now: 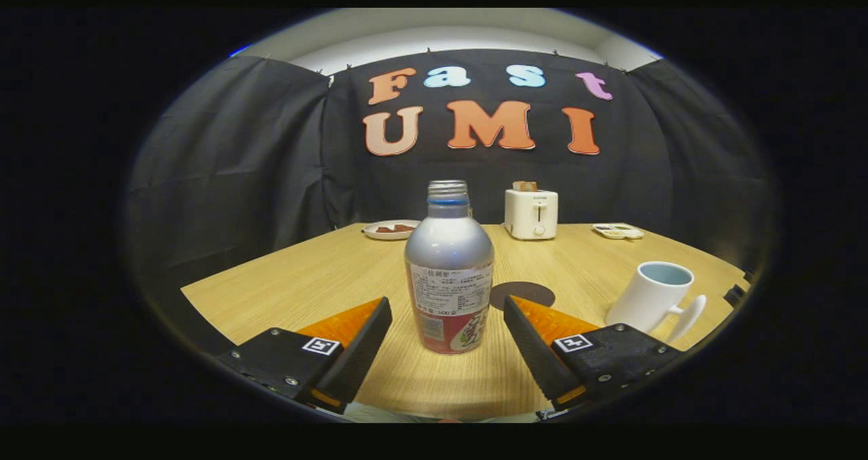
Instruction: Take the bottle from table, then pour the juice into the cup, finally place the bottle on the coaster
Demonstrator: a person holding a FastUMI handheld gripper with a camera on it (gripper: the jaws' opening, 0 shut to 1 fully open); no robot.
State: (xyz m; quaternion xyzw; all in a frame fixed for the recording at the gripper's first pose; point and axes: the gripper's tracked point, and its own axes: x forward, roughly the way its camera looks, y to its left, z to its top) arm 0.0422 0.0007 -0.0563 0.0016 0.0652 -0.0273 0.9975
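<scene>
The gripper [447, 311] holds its fingers spread apart around the upright bottle [449, 268] without touching it, with the coaster [522, 293] and cup [652, 296] beyond on the table [325, 277].

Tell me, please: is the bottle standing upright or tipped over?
Upright. The bottle stands on its base on the table, neck pointing up, between the open gripper fingers, which do not touch it.

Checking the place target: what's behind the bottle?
Behind the bottle, a dark round coaster lies on the table; its left part is covered by the bottle. Farther back stands a toaster. The gripper is open, fingers either side of the bottle.
</scene>
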